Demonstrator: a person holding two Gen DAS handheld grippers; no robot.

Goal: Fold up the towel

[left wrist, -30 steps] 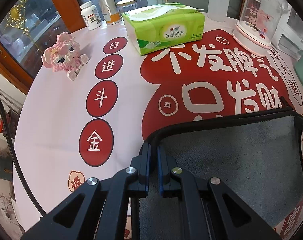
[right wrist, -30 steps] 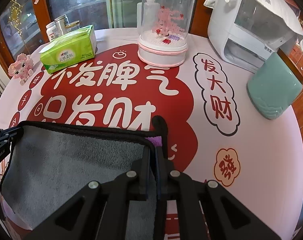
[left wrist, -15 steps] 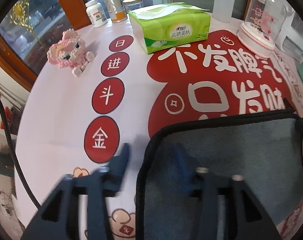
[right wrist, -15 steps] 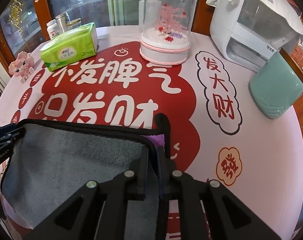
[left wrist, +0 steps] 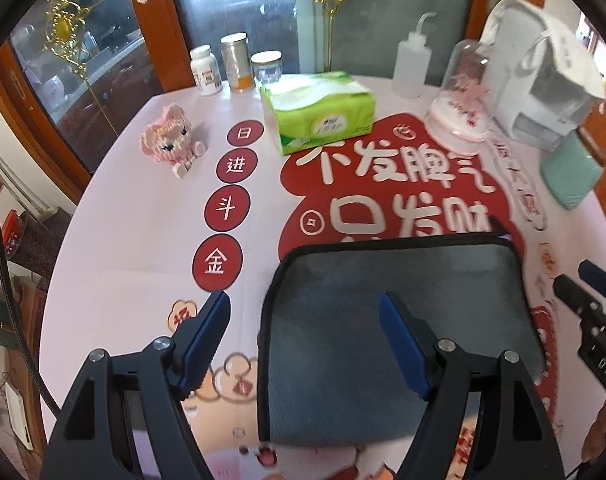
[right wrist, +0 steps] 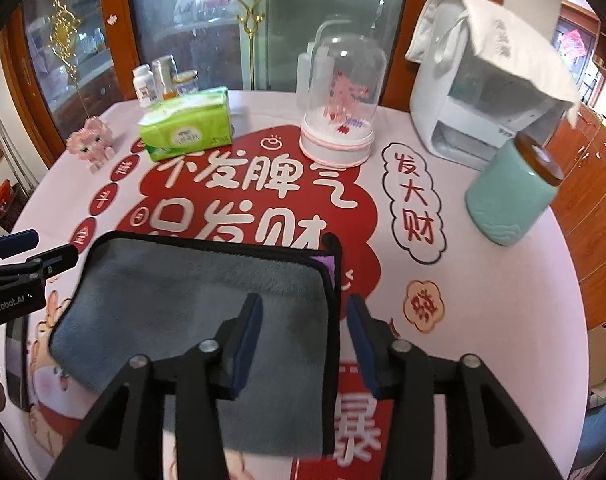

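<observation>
A grey towel with a black border (left wrist: 343, 320) lies folded flat on the red and white tablecloth (left wrist: 143, 248); it also shows in the right wrist view (right wrist: 191, 300), with a purple layer (right wrist: 329, 268) peeking out at its right edge. My left gripper (left wrist: 303, 340) is open and empty, raised over the towel's left edge. My right gripper (right wrist: 303, 332) is open and empty, raised over the towel's right edge. Each gripper shows at the edge of the other's view.
At the back stand a green tissue pack (left wrist: 319, 112), a pink brick figure (left wrist: 171, 144), several jars (left wrist: 235, 62), a squeeze bottle (left wrist: 413, 64), a glass dome (right wrist: 339, 108), a white appliance (right wrist: 475, 100) and a teal canister (right wrist: 511, 196).
Both grippers were shut on the towel's far corners. Both have opened, let the towel go and pulled up and back. The towel now lies flat.
</observation>
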